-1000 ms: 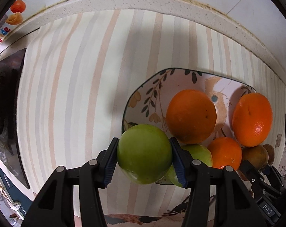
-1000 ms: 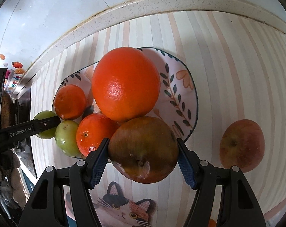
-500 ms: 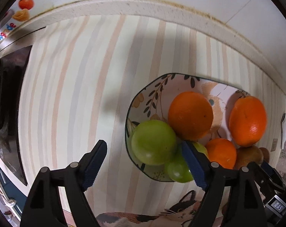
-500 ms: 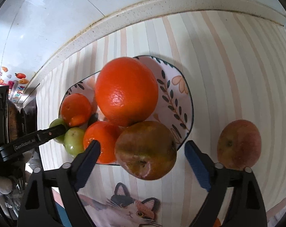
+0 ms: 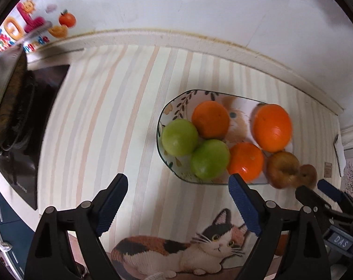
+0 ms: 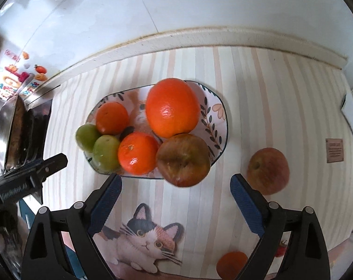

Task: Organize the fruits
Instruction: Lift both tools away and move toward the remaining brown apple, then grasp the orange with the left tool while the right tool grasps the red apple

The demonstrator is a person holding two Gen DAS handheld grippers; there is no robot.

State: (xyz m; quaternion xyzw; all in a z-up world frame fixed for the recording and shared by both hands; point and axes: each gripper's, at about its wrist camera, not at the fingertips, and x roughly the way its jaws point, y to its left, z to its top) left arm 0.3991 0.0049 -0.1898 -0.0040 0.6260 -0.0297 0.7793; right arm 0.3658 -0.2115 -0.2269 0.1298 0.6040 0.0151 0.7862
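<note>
On the striped counter [image 5: 101, 121] the left hand-held gripper [image 5: 177, 200] hangs above the mat with nothing between its blue pads, its jaws opening; the patterned plate [image 5: 176, 103] lies just beyond its right finger, toward the wall; the nearer green fruit [image 5: 210, 158] sits just past that fingertip, apart from it, and the second green fruit [image 5: 179, 137] touches the first on its left.

The right hand-held gripper [image 6: 176, 186] also stands empty above the counter, jaws opening, with the plate's near rim [image 6: 219, 109] just beyond its fingertips; the brownish apple [image 6: 183, 159] lies at that rim, between the lines of the two fingers but beyond them, untouched; the reddish apple [image 6: 268, 170] rests on the counter off the plate, just outside the right finger.

Counted from left to right in the right wrist view: two green fruits on the plate's left edge; three oranges on the plate, a small one [image 6: 112, 117] at the back left, a small one [image 6: 138, 152] at the front, and the large orange [image 6: 173, 107] at the back; one brownish apple on the plate; one reddish apple on the counter; one further orange [image 6: 232, 264] at the bottom edge, partly hidden by the right finger; a printed cat [image 6: 143, 240] lies on the mat below both tools.
</note>
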